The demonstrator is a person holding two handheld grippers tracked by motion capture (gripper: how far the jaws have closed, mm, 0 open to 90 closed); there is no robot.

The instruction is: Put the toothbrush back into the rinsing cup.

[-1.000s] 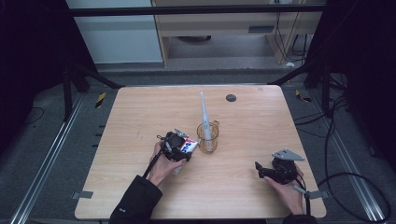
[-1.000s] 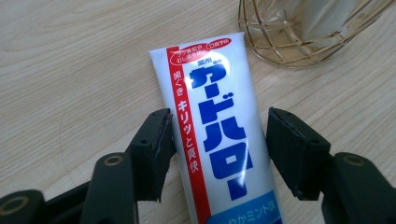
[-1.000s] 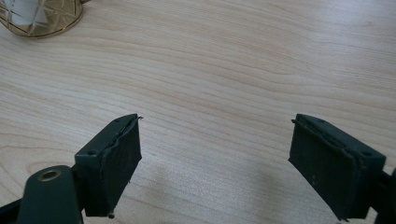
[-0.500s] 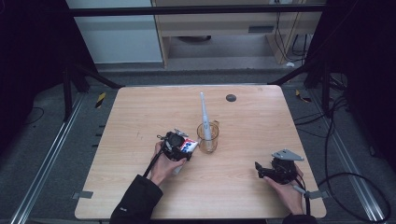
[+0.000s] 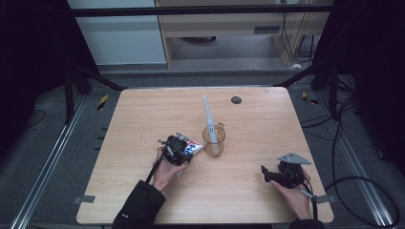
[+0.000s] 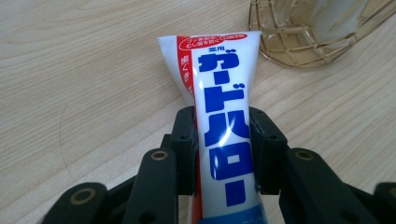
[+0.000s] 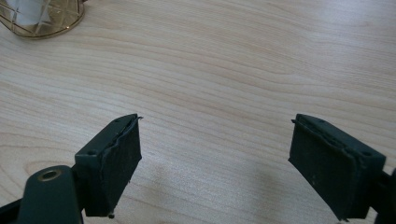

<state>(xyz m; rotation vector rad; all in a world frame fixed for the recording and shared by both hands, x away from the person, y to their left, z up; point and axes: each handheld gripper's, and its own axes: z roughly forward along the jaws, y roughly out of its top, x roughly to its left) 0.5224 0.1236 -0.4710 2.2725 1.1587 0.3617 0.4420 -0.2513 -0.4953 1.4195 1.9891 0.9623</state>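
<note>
A white toothpaste tube (image 6: 223, 116) with blue and red lettering is clamped between the jaws of my left gripper (image 6: 223, 144), which is shut on it. In the high view the left gripper (image 5: 184, 149) holds the tube (image 5: 193, 148) just left of a gold wire cup (image 5: 213, 139). A tall white tube (image 5: 208, 117) stands in that cup and leans toward the back. The cup's wire base (image 6: 299, 32) lies just beyond the toothpaste tube's flat end. My right gripper (image 7: 215, 163) is open over bare wood; in the high view it (image 5: 264, 171) is near the table's front right.
The wooden table (image 5: 143, 109) has a small dark round hole (image 5: 236, 99) near its back edge. The gold cup (image 7: 39, 18) lies far off at the upper left of the right gripper view. Cables trail from both grippers. Dark floor and rails surround the table.
</note>
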